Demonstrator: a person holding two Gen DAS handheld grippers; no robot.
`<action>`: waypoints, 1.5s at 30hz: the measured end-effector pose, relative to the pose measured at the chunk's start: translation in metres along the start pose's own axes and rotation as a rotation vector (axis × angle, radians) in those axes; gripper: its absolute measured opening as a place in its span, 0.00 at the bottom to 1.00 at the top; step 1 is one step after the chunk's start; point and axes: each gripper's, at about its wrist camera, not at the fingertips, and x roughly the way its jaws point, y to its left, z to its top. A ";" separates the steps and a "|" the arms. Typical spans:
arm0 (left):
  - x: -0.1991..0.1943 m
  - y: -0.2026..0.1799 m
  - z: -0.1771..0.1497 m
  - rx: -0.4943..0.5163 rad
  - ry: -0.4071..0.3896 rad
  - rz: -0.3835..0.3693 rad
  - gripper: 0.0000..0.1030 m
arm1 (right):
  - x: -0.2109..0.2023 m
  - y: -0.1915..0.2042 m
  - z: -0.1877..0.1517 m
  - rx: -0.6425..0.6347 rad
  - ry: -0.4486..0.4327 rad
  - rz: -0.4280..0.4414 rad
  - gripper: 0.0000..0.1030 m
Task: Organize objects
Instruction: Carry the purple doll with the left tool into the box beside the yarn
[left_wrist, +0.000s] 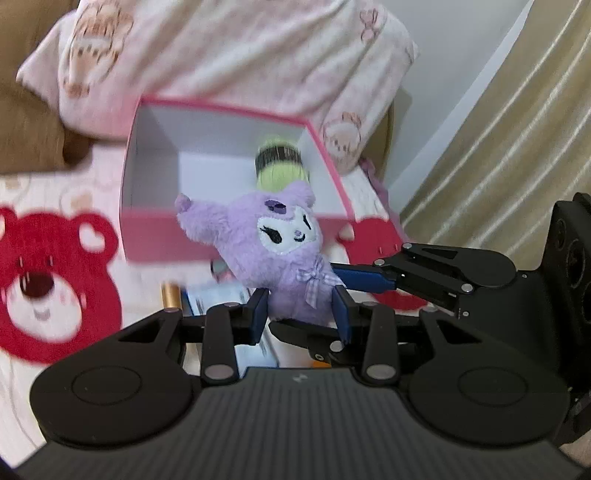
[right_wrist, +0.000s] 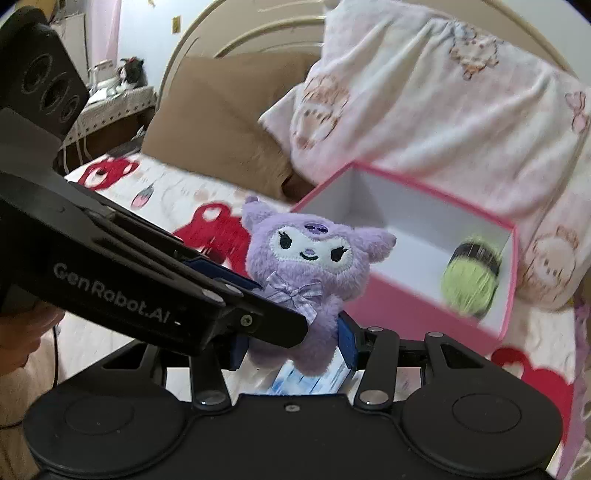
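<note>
Purple plush toy (left_wrist: 280, 254), clamped by both the left gripper (left_wrist: 301, 314) and right gripper (right_wrist: 295, 343), awaits the pink box (left_wrist: 236, 236), where a green-tufted brush (left_wrist: 279, 162) already lies.

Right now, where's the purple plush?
In both wrist views the purple plush sits centre frame, pinched between both grippers, held in front of the pink box.

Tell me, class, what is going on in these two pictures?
A person is tidying things on a bed with two handheld grippers. The left gripper and the right gripper both grip the purple plush toy, held in front of the open pink box. A green and black ball of yarn already lies inside the box.
</note>
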 end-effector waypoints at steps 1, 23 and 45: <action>-0.001 0.000 0.007 -0.008 -0.015 0.002 0.35 | 0.000 -0.006 0.006 0.009 -0.011 0.000 0.52; 0.149 0.054 0.119 -0.197 0.062 0.093 0.39 | 0.123 -0.151 0.048 0.417 0.040 0.061 0.51; 0.236 0.094 0.130 -0.318 0.137 0.148 0.18 | 0.192 -0.199 0.036 0.463 0.206 -0.008 0.51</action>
